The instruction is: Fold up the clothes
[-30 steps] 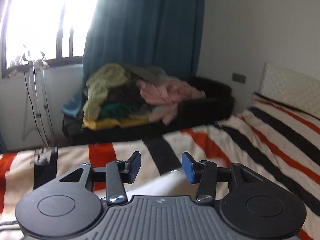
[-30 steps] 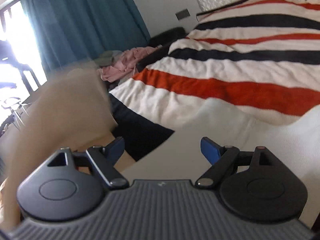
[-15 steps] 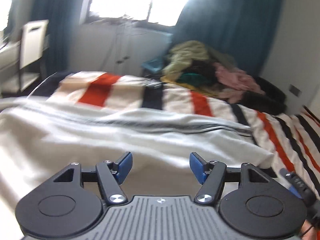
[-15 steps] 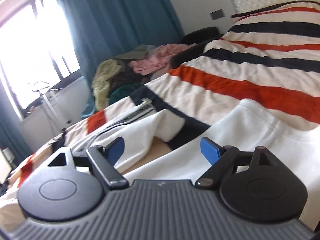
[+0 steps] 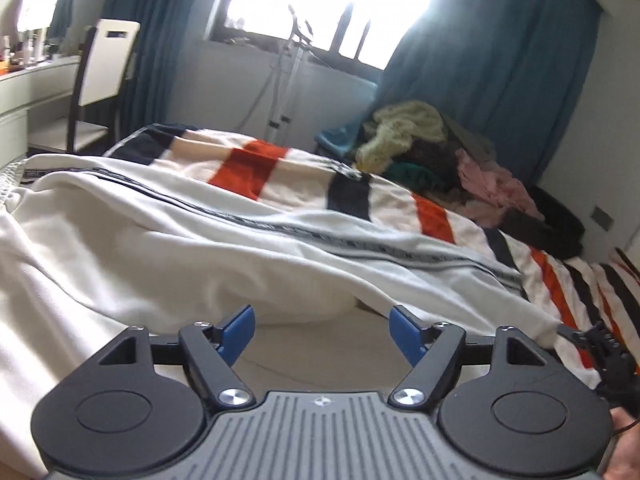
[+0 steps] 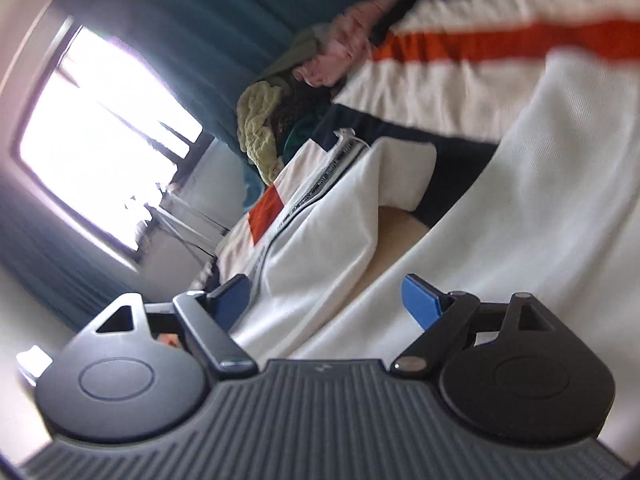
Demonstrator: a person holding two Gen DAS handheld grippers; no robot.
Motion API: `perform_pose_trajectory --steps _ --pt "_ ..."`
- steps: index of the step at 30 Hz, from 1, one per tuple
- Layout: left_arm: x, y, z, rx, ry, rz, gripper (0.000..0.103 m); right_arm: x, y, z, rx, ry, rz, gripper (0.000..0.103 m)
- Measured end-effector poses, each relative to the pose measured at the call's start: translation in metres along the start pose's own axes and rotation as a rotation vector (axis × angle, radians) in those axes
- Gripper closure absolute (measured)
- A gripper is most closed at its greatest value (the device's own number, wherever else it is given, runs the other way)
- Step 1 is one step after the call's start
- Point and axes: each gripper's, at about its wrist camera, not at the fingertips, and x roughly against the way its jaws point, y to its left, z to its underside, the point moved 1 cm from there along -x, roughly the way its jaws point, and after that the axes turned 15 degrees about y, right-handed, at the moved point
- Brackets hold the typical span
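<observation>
A white garment with dark side stripes [image 5: 168, 240] lies spread across the striped bed, one leg running off to the right. My left gripper [image 5: 322, 330] hovers open just above its near fold, nothing between the blue pads. In the right wrist view the same white garment [image 6: 328, 232] shows two legs with a gap between them, and my right gripper [image 6: 330, 300] is open low over the cloth, rolled to one side.
The bedspread [image 5: 248, 164] is white with orange and black stripes. A heap of mixed clothes [image 5: 432, 152] sits on a dark seat beyond the bed, by the teal curtain [image 5: 492, 72]. A chair [image 5: 104, 76] and a desk stand at far left. A stand [image 5: 288, 64] is by the window.
Both cameras have swung: the left now looks left across the white garment toward the window and chair. The right has rolled sideways and dropped closer to the cloth. Both grippers have stayed open.
</observation>
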Motion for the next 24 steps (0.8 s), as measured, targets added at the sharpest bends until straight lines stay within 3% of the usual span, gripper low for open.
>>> perform_pose_trajectory --steps 2,12,16,17,19,21,24 --pt "-0.011 0.006 -0.001 0.010 0.007 0.001 0.026 -0.013 -0.011 -0.015 -0.096 -0.019 -0.018 0.017" --pt "-0.076 0.020 -0.007 0.069 0.097 -0.013 0.026 -0.106 0.007 -0.080 -0.011 -0.009 0.102 0.017" --pt "-0.099 0.023 -0.008 0.083 0.127 -0.010 0.027 -0.126 0.007 -0.099 -0.036 -0.096 0.196 0.017" --pt "-0.103 0.024 -0.009 0.088 0.131 -0.008 0.027 -0.129 0.006 -0.103 -0.049 -0.119 0.212 0.021" --pt "-0.109 0.025 -0.010 0.101 0.139 -0.005 0.027 -0.135 0.006 -0.114 -0.064 -0.152 0.266 0.045" --pt "-0.111 0.024 -0.011 0.108 0.154 -0.005 0.027 -0.136 0.013 -0.126 -0.039 -0.171 0.339 0.093" --pt "-0.109 0.019 -0.012 0.094 0.153 -0.006 0.026 -0.123 0.043 -0.144 0.069 -0.201 0.333 0.093"
